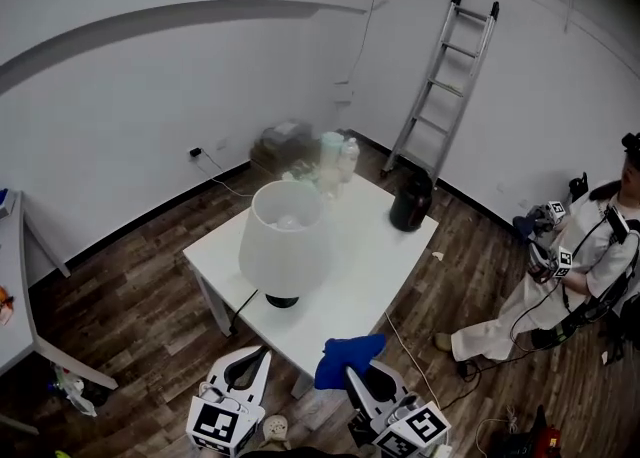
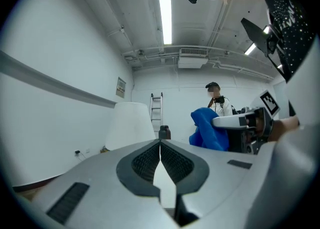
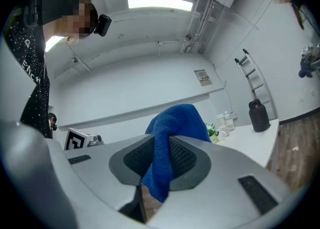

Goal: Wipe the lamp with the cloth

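We judge the task barely begun: the cloth is in hand, but the wiping itself is all left to do. Our right gripper [image 1: 362, 384] is clamped on the blue cloth [image 3: 172, 133], which bunches up above its jaws and hangs down between them. Our left gripper [image 2: 160, 144] has its jaws pressed together with nothing between them.

The lamp [image 1: 283, 246] stands upright on the white table [image 1: 385, 261], its pale shade on a dark base, with a cord running off the table edge. The cloth is on our side of the lamp and to its right, past the table edge nearest us, and not touching the shade. The left gripper sits on our side of the lamp too, slightly to its left, also clear of it.

Beyond the lamp stand some bottles [image 1: 338, 161], and to its far right a dark jug [image 1: 411, 201]; neither blocks the way.

What remains, as we read it: bring the cloth up against the shade, rub it over, and perhaps do the base. The free left gripper could steady the lamp, since a light shade may tip under pressure.
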{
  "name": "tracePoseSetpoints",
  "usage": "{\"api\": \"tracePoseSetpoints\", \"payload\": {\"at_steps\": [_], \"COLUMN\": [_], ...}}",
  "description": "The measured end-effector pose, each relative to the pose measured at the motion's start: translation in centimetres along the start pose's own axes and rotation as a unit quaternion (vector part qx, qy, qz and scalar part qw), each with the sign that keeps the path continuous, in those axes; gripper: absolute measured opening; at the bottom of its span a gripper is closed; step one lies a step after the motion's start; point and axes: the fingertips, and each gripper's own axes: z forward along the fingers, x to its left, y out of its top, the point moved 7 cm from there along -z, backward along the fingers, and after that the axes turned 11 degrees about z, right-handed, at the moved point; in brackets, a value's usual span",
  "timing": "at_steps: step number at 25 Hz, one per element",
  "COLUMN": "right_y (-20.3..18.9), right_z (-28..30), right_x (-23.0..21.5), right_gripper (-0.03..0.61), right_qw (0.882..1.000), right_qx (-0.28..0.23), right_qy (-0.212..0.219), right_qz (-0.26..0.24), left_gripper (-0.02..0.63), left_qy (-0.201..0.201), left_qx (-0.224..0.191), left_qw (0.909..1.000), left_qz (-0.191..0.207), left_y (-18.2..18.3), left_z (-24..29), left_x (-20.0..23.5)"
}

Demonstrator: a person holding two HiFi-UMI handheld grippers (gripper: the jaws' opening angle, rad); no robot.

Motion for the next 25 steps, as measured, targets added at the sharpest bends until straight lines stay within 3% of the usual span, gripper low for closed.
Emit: {"api": "tracePoseSetpoints", "payload": {"at_steps": [6,15,19,25], "right_y": [0.8,2.2,3.0,6.0], "right_z": [5.7,9.1,10.9,14.1], "right_x": [-1.9,-3.0,-3.3,-2.0], "right_gripper": [0.075,0.075,0.075,0.075], "right_qw": [1.000,0.999,0.996,0.982], "right_qx": [-0.011,-0.017,-0.009,0.018], "right_qy": [-0.001,0.012,0.028,0.057], "right_qz": [-0.008,-0.042,-0.089,-0.181], "left_gripper": [0.011,0.011,0.011,0.011], "left_qy": [-0.011,-0.025,-0.016,0.012], "left_qx": [-0.008,-0.019,-0.011,-0.008], "left_qw": [0.9999,0.9995,0.9998,0.9998], "left_qz": [0.000,0.002,-0.005,-0.014], "left_y": [-0.7,-0.7,-1.3,-1.0], "left_z": [4.2,7.6,8.3,8.8], "left_x": [5.1,7.8,8.6,10.1]}}
